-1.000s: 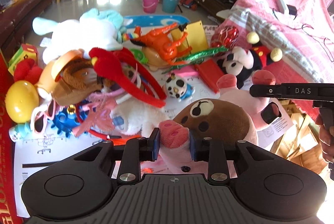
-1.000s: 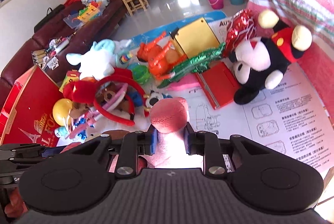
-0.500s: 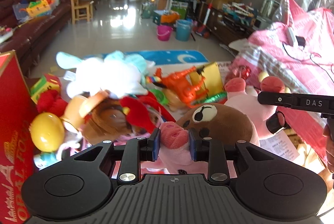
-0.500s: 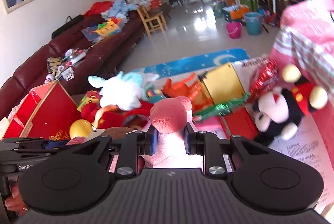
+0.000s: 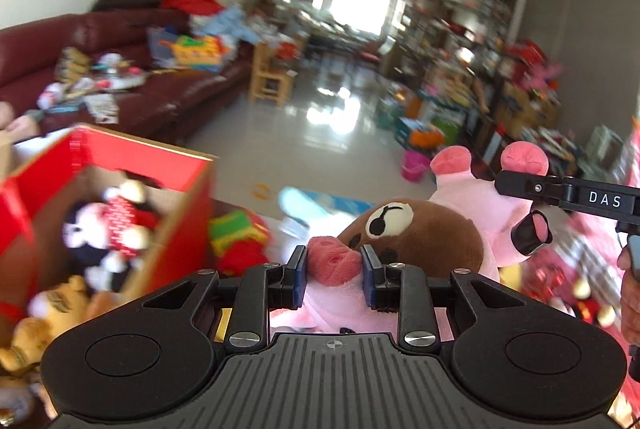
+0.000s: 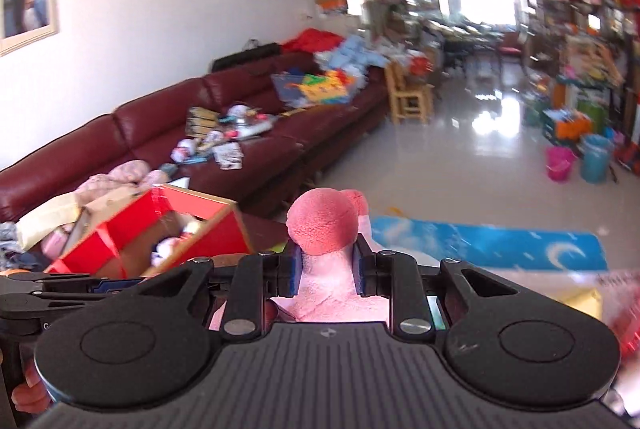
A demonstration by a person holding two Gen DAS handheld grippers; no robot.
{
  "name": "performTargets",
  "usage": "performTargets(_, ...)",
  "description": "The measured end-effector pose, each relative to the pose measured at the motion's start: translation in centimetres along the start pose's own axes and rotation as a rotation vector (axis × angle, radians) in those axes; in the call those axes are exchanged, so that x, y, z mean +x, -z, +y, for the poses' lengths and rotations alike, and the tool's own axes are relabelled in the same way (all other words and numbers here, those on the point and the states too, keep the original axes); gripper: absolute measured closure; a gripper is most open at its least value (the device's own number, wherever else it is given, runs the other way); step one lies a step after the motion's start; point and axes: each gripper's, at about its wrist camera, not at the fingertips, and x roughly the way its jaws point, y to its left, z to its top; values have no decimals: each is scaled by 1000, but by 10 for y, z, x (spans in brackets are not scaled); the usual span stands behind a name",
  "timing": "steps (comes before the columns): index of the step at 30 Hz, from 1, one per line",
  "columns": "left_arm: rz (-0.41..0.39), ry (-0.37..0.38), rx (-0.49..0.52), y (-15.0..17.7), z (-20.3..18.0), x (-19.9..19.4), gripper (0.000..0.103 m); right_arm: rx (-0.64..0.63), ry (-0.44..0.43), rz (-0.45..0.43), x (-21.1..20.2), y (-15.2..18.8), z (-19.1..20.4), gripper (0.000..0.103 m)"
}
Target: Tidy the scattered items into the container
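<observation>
Plush toy (image 5: 452,229): clamped by left gripper (image 5: 334,265) and right gripper (image 6: 326,263) fingers, lifted off the pile; red box (image 5: 152,165) now at frame left.

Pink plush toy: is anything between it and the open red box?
Nothing visible blocks the way. The pink plush toy hangs in both grippers, and the red box stands open to its left, already holding other plush toys.
</observation>
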Motion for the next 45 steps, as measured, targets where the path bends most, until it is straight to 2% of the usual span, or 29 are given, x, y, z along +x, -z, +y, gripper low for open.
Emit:
performTargets(6,-126,-227,-118,-22,79,-52,77,-89,-200,0,73,-40,87,75)
performTargets(11,-131,-365,-196,-35,136,-81,76,-156,-329,41,126,-56,162,75)
performTargets(15,-138,-438,-207,-44,159,-85,76,-170,-383,61,154,-63,197,75)
performTargets(16,-141,-453,-205,-43,164,-83,76,-168,-388,63,161,-64,201,71)
performTargets(17,-128,-457,-202,-44,168,-77,59,-173,-391,69,167,-63,205,67)
performTargets(18,-84,-451,-201,-43,171,-66,54,-200,-387,89,176,-62,208,51)
performTargets(19,-34,-435,-205,-39,174,-52,50,-219,-370,113,182,-58,209,28)
performTargets(20,-4,-413,-216,-34,174,-42,40,-221,-327,133,188,-53,209,22)
performTargets(21,14,-405,-220,-30,175,-35,33,-220,-301,133,188,-46,207,20)
performTargets(23,36,-415,-213,-17,172,-24,31,-225,-301,143,187,-35,197,21)
performTargets(28,78,-387,-240,-4,177,-8,27,-210,-259,201,189,-20,180,17)
performTargets(33,76,-400,-200,-2,161,-5,20,-206,-251,223,186,-18,169,16)
performTargets(45,62,-371,-105,-12,119,4,16,-215,-267,228,162,-21,139,13)
